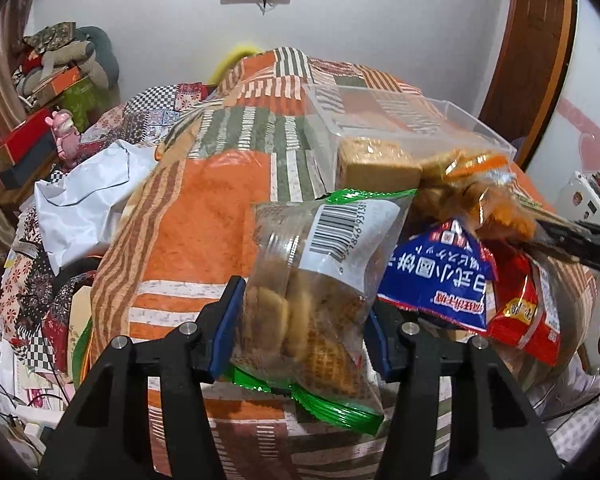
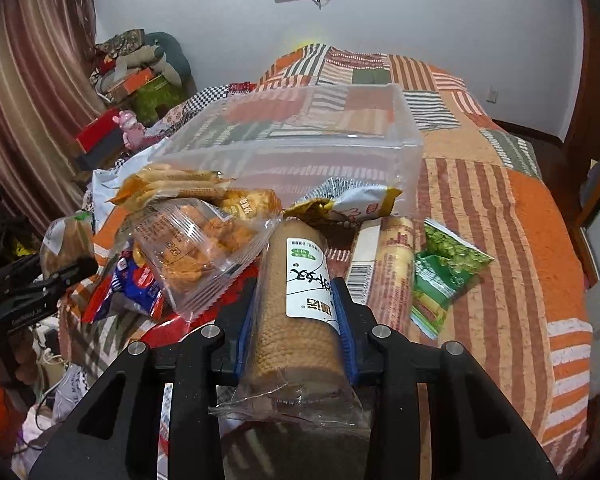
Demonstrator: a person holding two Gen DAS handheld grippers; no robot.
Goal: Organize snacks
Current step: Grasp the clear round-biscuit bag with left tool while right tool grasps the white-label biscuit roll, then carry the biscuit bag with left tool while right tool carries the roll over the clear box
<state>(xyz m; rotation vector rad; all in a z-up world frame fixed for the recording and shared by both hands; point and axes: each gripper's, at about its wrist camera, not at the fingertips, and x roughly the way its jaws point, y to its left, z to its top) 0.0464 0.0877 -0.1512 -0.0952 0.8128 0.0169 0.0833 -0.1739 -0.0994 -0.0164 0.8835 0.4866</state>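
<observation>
In the left wrist view my left gripper is shut on a clear, green-edged bag of biscuits, held above the quilt. The same bag shows at the far left of the right wrist view, in the left gripper. My right gripper is shut on a round roll of biscuits in clear wrap with a white label. Beyond both stands an open clear plastic bin on the bed. Loose snacks lie in front of it: a clear bag of orange snacks, a blue packet and a red packet.
A second biscuit roll, green pea packets and a yellow-white packet lie right of the held roll. The orange patchwork quilt covers the bed. Boxes and clothes pile up at the left by the curtain.
</observation>
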